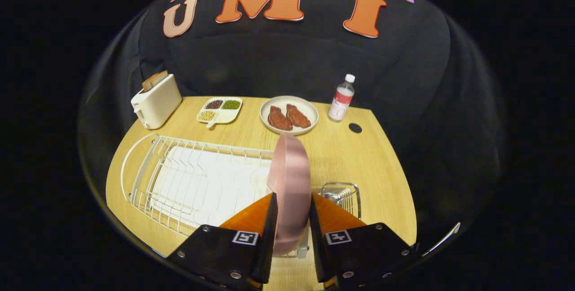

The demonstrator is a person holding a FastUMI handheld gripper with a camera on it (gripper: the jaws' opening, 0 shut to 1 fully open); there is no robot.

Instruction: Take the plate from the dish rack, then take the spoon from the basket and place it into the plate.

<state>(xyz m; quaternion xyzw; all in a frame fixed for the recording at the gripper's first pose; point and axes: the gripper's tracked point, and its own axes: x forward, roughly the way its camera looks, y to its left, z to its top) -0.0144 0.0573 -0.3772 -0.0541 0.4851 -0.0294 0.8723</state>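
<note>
A pink plate point(289, 178) stands on edge between my two fingers, which press on its lower rim from both sides. My gripper point(291, 217) is shut on it. The plate rises above the right end of the white wire dish rack point(197, 183); whether its rim rests in the rack's slots I cannot tell. Just right of the plate, beyond my right finger, sits a small wire basket point(343, 194) with metal cutlery in it; the spoon itself I cannot make out.
On the wooden table point(368, 165) beyond the rack: a white toaster point(156, 101) with bread, a divided dish point(220, 110) of beans, a white plate point(289, 114) holding two pieces of meat, and a plastic bottle point(342, 98). A dark cable hole point(355, 127) lies near the bottle.
</note>
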